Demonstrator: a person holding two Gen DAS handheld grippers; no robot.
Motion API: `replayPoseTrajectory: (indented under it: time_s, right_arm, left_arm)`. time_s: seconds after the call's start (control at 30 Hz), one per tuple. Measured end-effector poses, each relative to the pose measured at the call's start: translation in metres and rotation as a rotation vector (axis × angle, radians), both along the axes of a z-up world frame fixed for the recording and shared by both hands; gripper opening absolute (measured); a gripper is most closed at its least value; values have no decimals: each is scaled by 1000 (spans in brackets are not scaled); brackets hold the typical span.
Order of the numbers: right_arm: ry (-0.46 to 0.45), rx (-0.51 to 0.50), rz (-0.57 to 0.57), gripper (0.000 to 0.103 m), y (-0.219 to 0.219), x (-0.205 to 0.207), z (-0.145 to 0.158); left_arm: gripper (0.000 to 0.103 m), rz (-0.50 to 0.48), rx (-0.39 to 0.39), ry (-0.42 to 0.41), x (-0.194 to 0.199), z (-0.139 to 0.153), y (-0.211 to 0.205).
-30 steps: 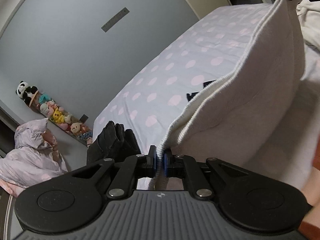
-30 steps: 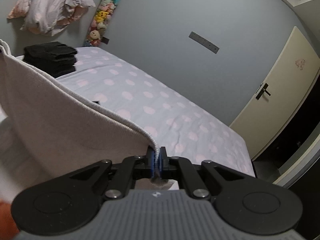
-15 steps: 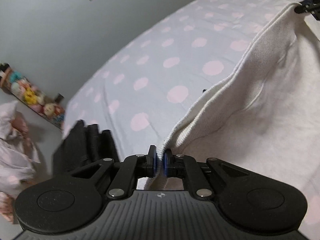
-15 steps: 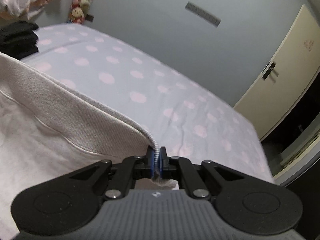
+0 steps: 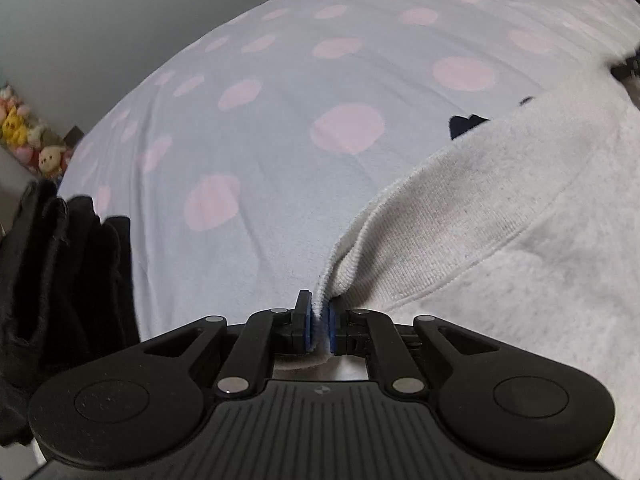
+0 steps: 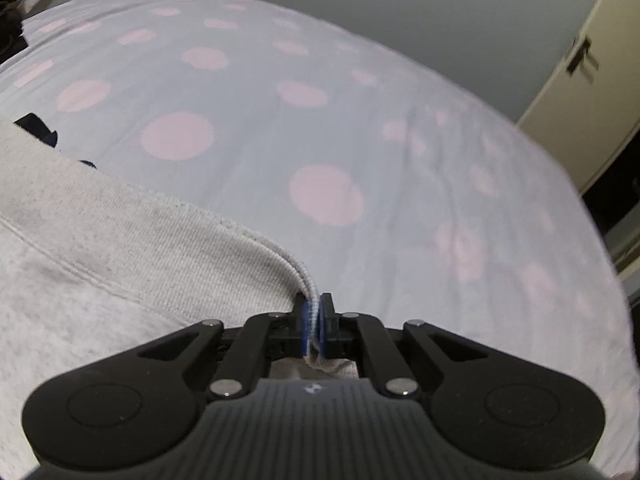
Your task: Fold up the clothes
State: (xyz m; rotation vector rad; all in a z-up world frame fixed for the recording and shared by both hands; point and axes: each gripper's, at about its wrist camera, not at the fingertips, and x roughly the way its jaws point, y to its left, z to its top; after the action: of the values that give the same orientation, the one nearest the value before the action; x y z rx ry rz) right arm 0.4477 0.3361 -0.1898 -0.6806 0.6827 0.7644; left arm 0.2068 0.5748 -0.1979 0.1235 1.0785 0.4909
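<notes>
A light grey sweatshirt (image 5: 520, 216) lies low over the polka-dot bed (image 5: 280, 92), its ribbed hem stretched between my two grippers. My left gripper (image 5: 319, 316) is shut on the hem's left corner. My right gripper (image 6: 314, 320) is shut on the hem's right corner; the sweatshirt (image 6: 100, 248) spreads to its left. A dark printed patch (image 5: 466, 122) peeks out beyond the hem, and also shows in the right wrist view (image 6: 38, 128). The right gripper shows faintly at the far right edge of the left wrist view (image 5: 626, 68).
A stack of folded black clothes (image 5: 52, 280) sits on the bed close to the left of my left gripper. Plush toys (image 5: 28, 136) line the wall beyond. A cream door (image 6: 584, 92) stands to the right past the bed's edge.
Both grippers have come down toward the bed with the hem still held. The sweatshirt, hanging raised a second ago, now lies nearly flat on the bedspread.
</notes>
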Motion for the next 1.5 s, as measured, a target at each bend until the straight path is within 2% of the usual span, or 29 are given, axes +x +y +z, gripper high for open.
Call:
replayPoseTrajectory:
  time_s: [0.07,0.1,0.17,0.2,0.33,0.47,0.6,0.63,0.83,0.97,1.2,1.3,1.37,1.47,1.5]
  right_arm:
    - [24,14,-26,10,-3,1,0]
    - [28,28,-45,15,-7,1,3]
    - [19,73,-100,42,-18,0,13]
    - [16,101,-132,44,-25,0,19]
    - [109,253,-252,43,-74,-20,39]
    - [211,393,-353,42,-123,-45,55]
    - [272,414,-398,39,-163,-93,40]
    - [282,407,-427,39,-170,-102,35]
    - [326,364,-585,38,-195,-125,2]
    - [309,294,-596,38,-190,-127,-9]
    - [321,264,-639,37,-198,-125,-12]
    - [369,413,-656,38,-216,-122,-4]
    - [402,523,-657,43,-227,-118,2]
    - [410,618,-611,48,-228,-109,7]
    - [416,642,-582,51,-225,-105,7]
  left_arm:
    - [22,32,4,-41,-3,7,-1]
    - [27,48,7,-62,-4,10,-1]
    - [34,104,-4,-160,-19,26,-3]
    - [38,132,-10,-212,-26,34,-4]
    - [40,248,-36,-324,-60,63,-12]
    - [40,342,-107,-377,-102,73,-39]
    - [39,461,-224,-488,-154,64,-69]
    - [38,486,-242,-492,-165,60,-77]
    - [33,575,-224,-416,-192,27,-97]
    - [27,621,-264,-338,-192,0,-101]
    - [28,633,-294,-352,-206,-13,-98]
    - [27,626,-256,-384,-213,-3,-102]
    - [29,622,-215,-421,-219,6,-100]
    - [38,624,-148,-441,-227,14,-89]
    - [48,620,-135,-441,-229,14,-81]
